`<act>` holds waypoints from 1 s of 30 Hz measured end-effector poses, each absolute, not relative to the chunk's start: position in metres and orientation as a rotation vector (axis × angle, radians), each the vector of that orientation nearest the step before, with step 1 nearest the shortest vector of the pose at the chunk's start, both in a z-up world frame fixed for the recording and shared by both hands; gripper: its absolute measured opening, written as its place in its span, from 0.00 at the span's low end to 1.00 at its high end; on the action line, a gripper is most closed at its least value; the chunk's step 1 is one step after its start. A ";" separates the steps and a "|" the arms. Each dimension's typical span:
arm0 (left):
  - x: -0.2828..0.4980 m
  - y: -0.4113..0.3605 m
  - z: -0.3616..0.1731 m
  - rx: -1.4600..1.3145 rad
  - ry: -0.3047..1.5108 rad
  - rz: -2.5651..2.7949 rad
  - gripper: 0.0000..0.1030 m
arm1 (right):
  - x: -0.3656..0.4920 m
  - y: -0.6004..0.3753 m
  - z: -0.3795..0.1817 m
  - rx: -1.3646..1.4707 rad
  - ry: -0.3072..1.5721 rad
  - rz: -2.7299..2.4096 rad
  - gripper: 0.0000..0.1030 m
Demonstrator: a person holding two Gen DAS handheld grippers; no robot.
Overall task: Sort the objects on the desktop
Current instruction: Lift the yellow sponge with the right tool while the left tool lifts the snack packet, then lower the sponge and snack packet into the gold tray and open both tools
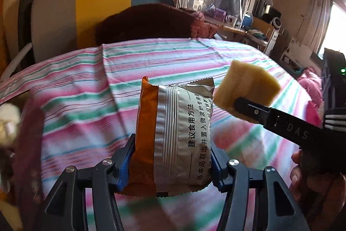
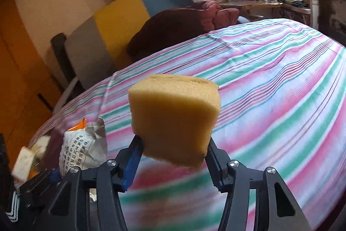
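Snack packet (image 1: 173,140) is clamped upright in the left tool (image 1: 173,168), sponge (image 2: 174,120) is pinched in the right tool (image 2: 173,157); both are carried clear above the striped counter (image 2: 270,83). Grips should be kept firm, loads kept apart until set down.

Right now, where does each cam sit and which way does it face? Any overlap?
Left wrist: on the left gripper, looking down across the striped cloth; jaws hold a snack packet; right gripper and a hand show at right.
Right wrist: on the right gripper, facing the same cloth; jaws hold a sponge.
Shared: packet, sponge, cloth, striped headboard.
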State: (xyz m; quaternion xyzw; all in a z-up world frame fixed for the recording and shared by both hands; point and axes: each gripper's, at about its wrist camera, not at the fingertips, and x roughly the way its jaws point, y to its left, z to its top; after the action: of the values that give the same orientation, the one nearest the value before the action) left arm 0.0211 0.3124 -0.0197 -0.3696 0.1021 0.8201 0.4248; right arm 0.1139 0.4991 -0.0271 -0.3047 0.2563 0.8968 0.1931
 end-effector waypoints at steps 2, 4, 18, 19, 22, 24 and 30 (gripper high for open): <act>0.027 0.296 -0.014 -0.905 0.247 2.052 0.57 | 0.119 0.485 -0.021 -0.870 0.726 2.544 0.55; 0.032 0.277 -0.007 -0.893 0.227 2.058 0.57 | 0.122 0.471 -0.014 -0.884 0.719 2.577 0.55; 0.047 0.112 0.062 -0.712 0.059 2.255 0.57 | 0.108 0.342 0.031 -1.047 0.673 2.932 0.55; 0.044 0.097 0.065 -0.719 0.032 2.289 0.57 | 0.103 0.328 0.034 -1.074 0.650 2.972 0.55; 0.033 0.052 0.068 -0.741 -0.025 2.412 0.57 | 0.089 0.287 0.040 -1.169 0.559 3.076 0.55; 0.027 0.024 0.064 -0.769 -0.061 2.482 0.57 | 0.081 0.263 0.042 -1.222 0.505 3.129 0.55; 0.002 -0.037 0.037 -0.922 -0.180 2.588 0.57 | 0.065 0.204 0.039 -1.374 0.365 3.224 0.55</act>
State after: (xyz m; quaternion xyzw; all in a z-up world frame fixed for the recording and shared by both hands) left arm 0.0024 -0.0368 0.0371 -0.3286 -0.0640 0.9223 0.1931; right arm 0.0652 0.2040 0.0394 -0.3828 0.1017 0.8983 -0.1900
